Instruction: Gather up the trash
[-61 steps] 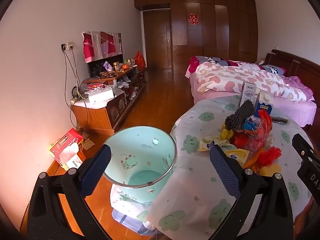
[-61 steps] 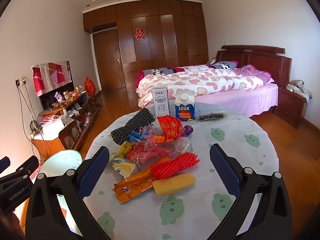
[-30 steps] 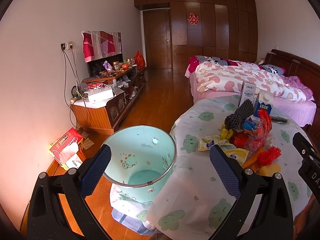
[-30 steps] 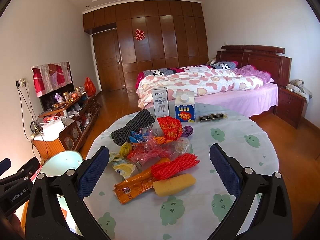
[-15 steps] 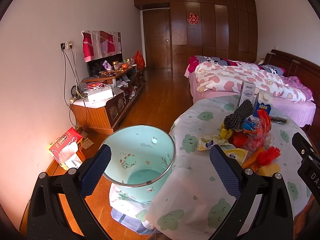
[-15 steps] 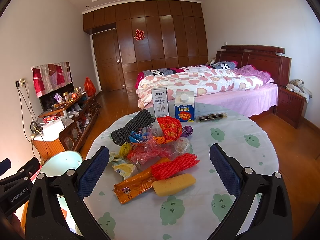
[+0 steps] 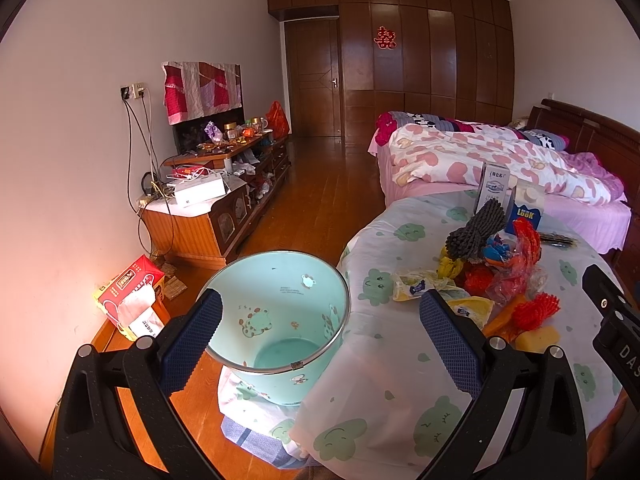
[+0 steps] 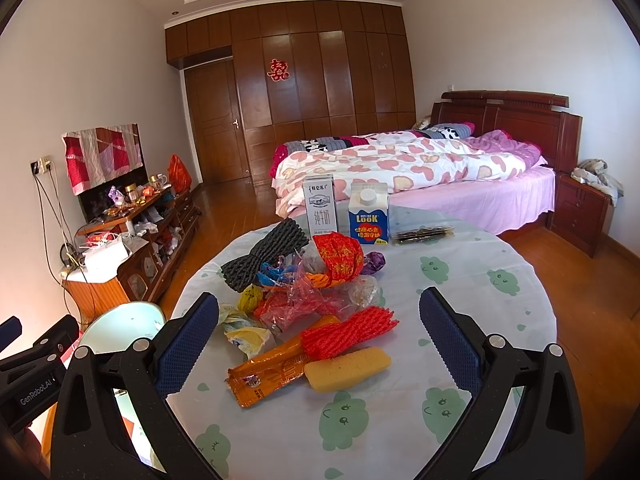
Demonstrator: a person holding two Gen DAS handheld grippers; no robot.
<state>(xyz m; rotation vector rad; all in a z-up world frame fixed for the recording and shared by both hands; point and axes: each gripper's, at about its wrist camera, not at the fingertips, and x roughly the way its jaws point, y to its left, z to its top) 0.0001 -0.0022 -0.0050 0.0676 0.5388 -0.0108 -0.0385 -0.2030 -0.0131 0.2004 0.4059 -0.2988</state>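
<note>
A pile of trash lies on the round table (image 8: pixel 480 320): a yellow sponge (image 8: pixel 347 368), an orange wrapper (image 8: pixel 268 372), red foam netting (image 8: pixel 348 330), black foam netting (image 8: pixel 264 260), crumpled red plastic (image 8: pixel 340 258) and small wrappers (image 8: pixel 244 330). Two milk cartons (image 8: pixel 320 208) (image 8: pixel 368 216) stand behind the pile. A light-green bin (image 7: pixel 276 328) stands on the floor left of the table, empty. My left gripper (image 7: pixel 320 344) is open above the bin's rim. My right gripper (image 8: pixel 316 344) is open just before the sponge and the orange wrapper.
A bed (image 8: pixel 420 172) with a pink heart quilt stands behind the table. A low wooden TV cabinet (image 7: pixel 216 200) with clutter runs along the left wall. A red tissue box (image 7: pixel 132 296) lies on the floor by the wall. A nightstand (image 8: pixel 580 212) is at the far right.
Almost nothing has changed; both grippers stay open and hold nearly still, with only a slight drift of the left view.
</note>
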